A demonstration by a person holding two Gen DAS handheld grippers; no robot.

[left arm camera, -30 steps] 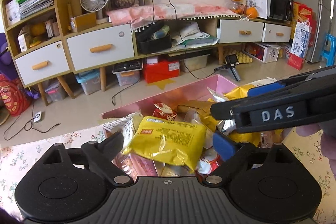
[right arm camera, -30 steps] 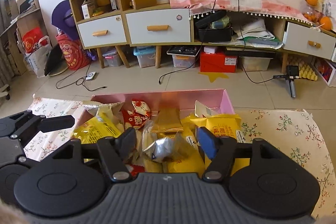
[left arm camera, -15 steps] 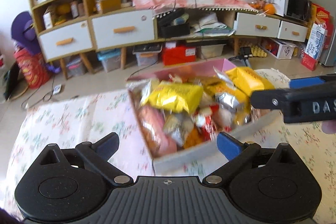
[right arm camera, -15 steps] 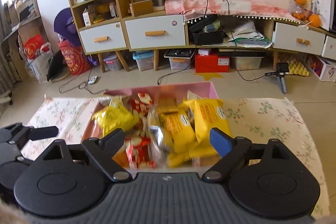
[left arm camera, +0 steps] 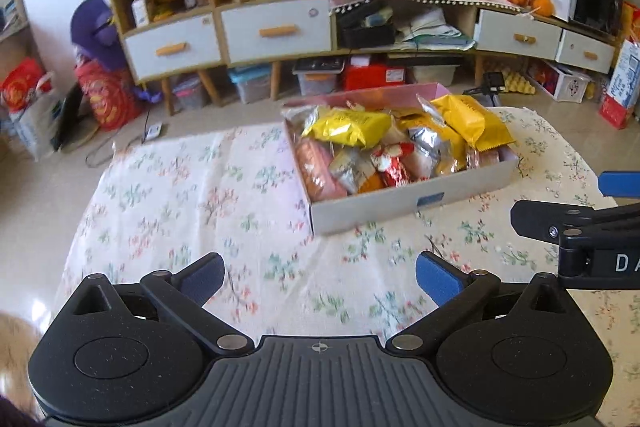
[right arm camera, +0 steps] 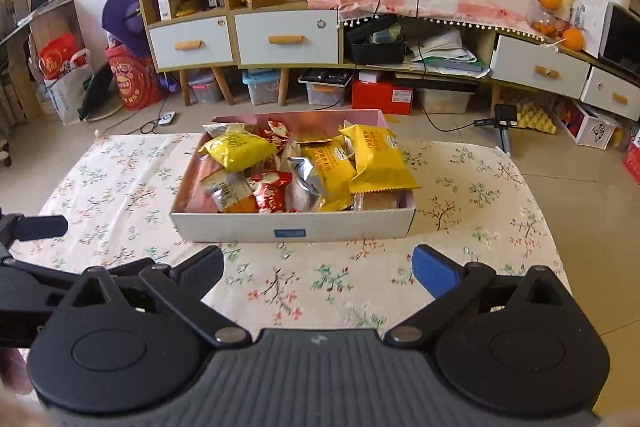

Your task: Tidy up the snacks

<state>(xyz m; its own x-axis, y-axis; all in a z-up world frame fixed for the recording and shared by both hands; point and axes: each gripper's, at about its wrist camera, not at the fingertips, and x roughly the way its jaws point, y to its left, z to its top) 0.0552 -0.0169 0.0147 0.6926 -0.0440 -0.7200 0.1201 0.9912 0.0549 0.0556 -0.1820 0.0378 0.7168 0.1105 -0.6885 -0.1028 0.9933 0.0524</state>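
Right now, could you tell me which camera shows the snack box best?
The right wrist view: the snack box sits centred, sharp, front wall facing the camera. The left wrist view shows it angled, right of centre and slightly blurred.

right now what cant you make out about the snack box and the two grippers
- Bottom layer of the snack box: both views, buried under the yellow packets.
- Packet lettering: too small in the right wrist view, blurred in the left.
- Blue label on the box front: too small to read.
- Right gripper in the left wrist view: cut off by the right edge.
- Left gripper in the right wrist view: cut off by the left edge.
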